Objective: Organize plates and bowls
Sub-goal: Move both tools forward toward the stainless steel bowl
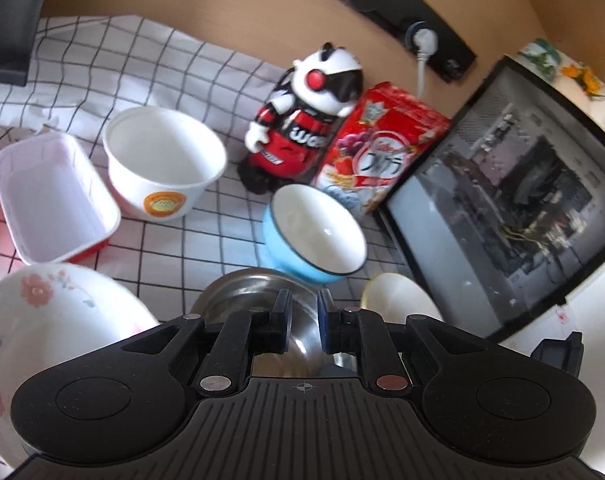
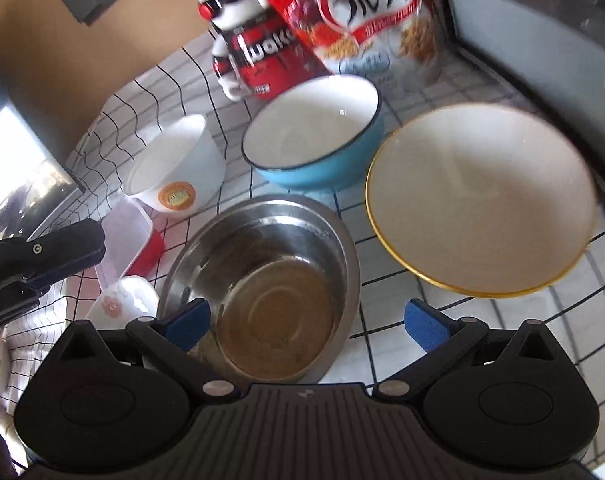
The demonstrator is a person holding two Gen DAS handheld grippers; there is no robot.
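A steel bowl [image 2: 262, 280] sits on the checked cloth, right in front of my right gripper [image 2: 306, 322], whose jaws are wide open on either side of its near rim. A blue bowl [image 2: 314, 136] stands behind it, and a gold-rimmed white plate [image 2: 478, 200] lies to the right. In the left wrist view my left gripper [image 1: 304, 320] hovers over the steel bowl [image 1: 258, 292] with its fingers nearly together and nothing visibly between them. The blue bowl [image 1: 314, 236], a white paper bowl [image 1: 162, 160], a floral plate [image 1: 42, 332] and the gold-rimmed plate [image 1: 398, 296] surround it.
A red-and-white plastic tub [image 1: 54, 200] lies at the left. A toy figure [image 1: 302, 120] and a red cereal bag [image 1: 378, 148] stand at the back against the wall. A dark glass-fronted box [image 1: 502, 200] stands at the right. The left gripper's body [image 2: 34, 264] shows at the right view's left edge.
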